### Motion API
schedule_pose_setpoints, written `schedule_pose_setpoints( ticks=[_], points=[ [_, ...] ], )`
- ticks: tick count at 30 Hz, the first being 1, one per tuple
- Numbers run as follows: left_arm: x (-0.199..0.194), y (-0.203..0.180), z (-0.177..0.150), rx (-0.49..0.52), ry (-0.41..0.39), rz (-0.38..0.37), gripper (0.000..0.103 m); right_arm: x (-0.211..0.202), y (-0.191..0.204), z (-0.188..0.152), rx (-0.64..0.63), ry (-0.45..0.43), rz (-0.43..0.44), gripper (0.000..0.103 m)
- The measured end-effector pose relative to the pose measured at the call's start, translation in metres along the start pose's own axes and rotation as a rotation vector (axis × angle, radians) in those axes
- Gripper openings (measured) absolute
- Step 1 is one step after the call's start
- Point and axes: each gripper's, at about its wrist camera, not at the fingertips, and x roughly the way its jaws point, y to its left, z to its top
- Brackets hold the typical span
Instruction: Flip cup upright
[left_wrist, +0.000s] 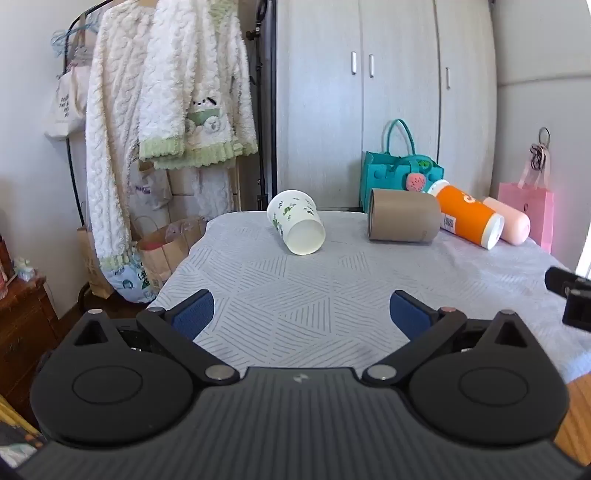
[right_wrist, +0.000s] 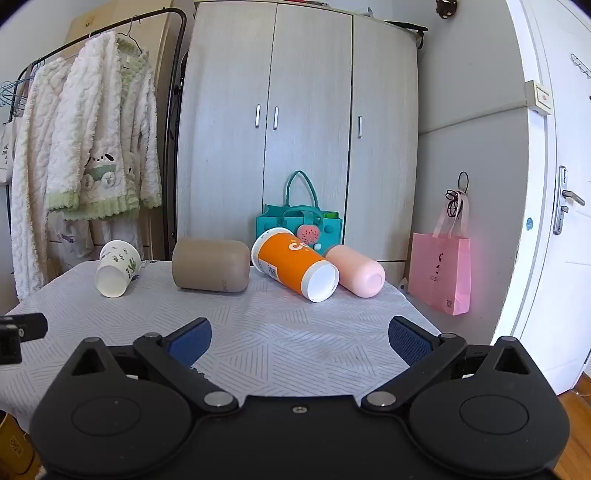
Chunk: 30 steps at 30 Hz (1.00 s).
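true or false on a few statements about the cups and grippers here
1. All four cups lie on their sides. True: white cup, tan cup, orange cup, pink cup.
2. The left gripper holds the white cup. False: it is open and empty, short of the cups.
3. The orange cup touches the pink cup. True.
4. The right gripper is shut. False: its jaws stand wide apart.
5. The white cup stands next to the pink one. False: they are at opposite ends of the row.

Teal bag (right_wrist: 301, 221), pink bag (right_wrist: 441, 275), perhaps robes (right_wrist: 88, 147).
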Motion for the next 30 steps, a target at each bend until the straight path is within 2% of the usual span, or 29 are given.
schedule_pose_setpoints(
  ticks=[3, 4, 7, 11, 19, 25, 30],
  points=[
    [-0.002, 0.000, -0.001, -0.022, -0.009, -0.013, 0.102, 0.001, 0.000, 0.000, 0.001, 0.004, 0.000, 0.103],
    [-0.001, 0.009, 0.001, -0.078, -0.001, -0.028, 0.102, 0.001, 0.000, 0.000, 0.001, 0.004, 0.000, 0.103],
    [-0.001, 0.008, 0.002, -0.068, -0.022, -0.014, 0.103, 0.001, -0.001, -0.001, 0.002, 0.003, -0.002, 0.103],
    [0.000, 0.010, 0.002, -0.072, -0.043, -0.050, 0.103, -0.002, 0.001, -0.002, 0.004, -0.012, -0.003, 0.103],
    [-0.007, 0.004, -0.003, -0.005, -0.114, -0.041, 0.103, -0.002, 0.000, -0.004, -0.009, -0.037, -0.007, 0.103],
    [-0.010, 0.010, -0.006, -0.034, -0.140, -0.077, 0.103, -0.006, 0.002, -0.005, -0.026, -0.078, -0.005, 0.103],
    [-0.011, 0.010, -0.007, -0.021, -0.159, -0.068, 0.103, -0.005, 0.003, -0.005, -0.033, -0.091, -0.007, 0.103]
  ],
)
